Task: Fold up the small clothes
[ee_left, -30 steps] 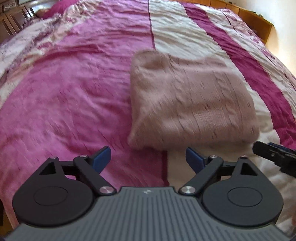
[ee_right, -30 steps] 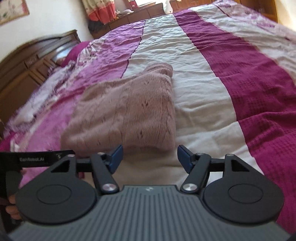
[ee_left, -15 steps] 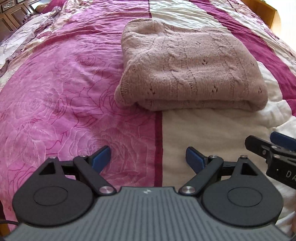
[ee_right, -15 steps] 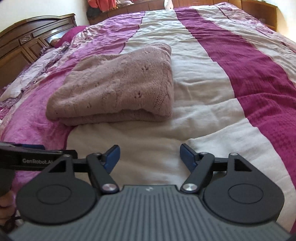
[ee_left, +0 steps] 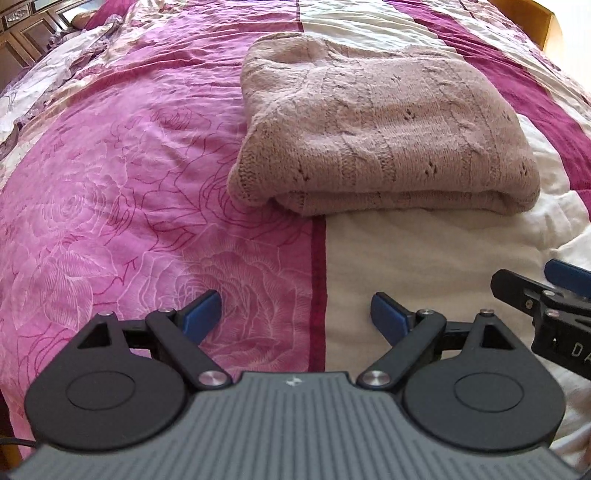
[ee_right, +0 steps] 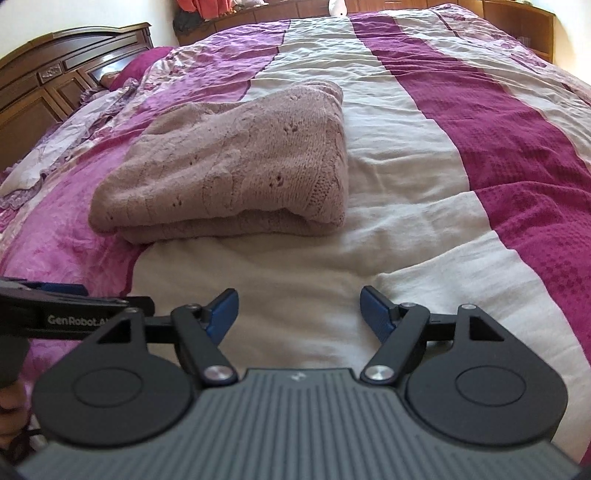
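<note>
A dusty-pink knitted sweater (ee_left: 380,129) lies folded into a thick rectangle on the bed, its folded edge facing me; the right wrist view shows this sweater (ee_right: 236,166) from its right side. My left gripper (ee_left: 295,314) hovers open over the bedspread, well short of the sweater, with nothing between its blue pads. My right gripper (ee_right: 298,313) is open too and empty, held back over the cream stripe. Each gripper appears at the edge of the other's view: the right gripper (ee_left: 554,291) and the left gripper (ee_right: 74,306).
The bed carries a quilt (ee_left: 110,184) with pink rose-print, cream and magenta stripes (ee_right: 517,147). A dark wooden headboard (ee_right: 55,85) and pillows stand at the far left. A wooden ledge (ee_right: 517,22) runs along the far side. A hand (ee_right: 11,402) holds the left gripper's handle.
Both grippers have pulled back from the sweater toward the bed's near edge and tilted down. The sweater lies as it did; both grippers stayed open.
</note>
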Motion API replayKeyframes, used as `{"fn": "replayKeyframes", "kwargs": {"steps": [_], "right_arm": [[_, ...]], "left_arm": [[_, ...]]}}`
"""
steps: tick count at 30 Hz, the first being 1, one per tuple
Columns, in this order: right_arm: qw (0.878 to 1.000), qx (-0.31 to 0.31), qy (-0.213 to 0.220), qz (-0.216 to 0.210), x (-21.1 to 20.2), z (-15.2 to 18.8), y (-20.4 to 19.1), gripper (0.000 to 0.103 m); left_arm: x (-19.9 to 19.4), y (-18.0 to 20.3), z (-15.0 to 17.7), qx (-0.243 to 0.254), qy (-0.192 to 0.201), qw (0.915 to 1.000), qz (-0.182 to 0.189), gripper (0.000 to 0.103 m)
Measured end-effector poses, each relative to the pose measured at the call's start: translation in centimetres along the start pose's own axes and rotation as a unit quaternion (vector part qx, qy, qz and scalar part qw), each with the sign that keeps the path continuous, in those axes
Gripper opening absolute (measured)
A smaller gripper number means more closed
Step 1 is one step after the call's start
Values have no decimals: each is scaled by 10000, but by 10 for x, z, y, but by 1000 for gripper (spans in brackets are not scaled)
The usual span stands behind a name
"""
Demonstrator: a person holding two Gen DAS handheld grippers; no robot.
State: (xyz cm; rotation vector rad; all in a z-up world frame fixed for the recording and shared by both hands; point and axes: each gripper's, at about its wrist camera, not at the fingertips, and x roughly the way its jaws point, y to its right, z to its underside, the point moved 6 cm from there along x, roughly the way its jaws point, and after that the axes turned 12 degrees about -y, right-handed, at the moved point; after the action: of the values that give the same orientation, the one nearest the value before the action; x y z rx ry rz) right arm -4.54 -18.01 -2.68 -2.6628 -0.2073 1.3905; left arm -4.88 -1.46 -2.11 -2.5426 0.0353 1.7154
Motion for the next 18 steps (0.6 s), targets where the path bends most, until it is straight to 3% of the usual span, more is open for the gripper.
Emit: {"fn": "replayKeyframes", "kwargs": {"steps": [18], "right_arm": [[10000, -39, -32, 36, 2, 0, -3, 76]], "left_arm": [[2, -1, 1, 6, 10, 10000, 9, 92]]}}
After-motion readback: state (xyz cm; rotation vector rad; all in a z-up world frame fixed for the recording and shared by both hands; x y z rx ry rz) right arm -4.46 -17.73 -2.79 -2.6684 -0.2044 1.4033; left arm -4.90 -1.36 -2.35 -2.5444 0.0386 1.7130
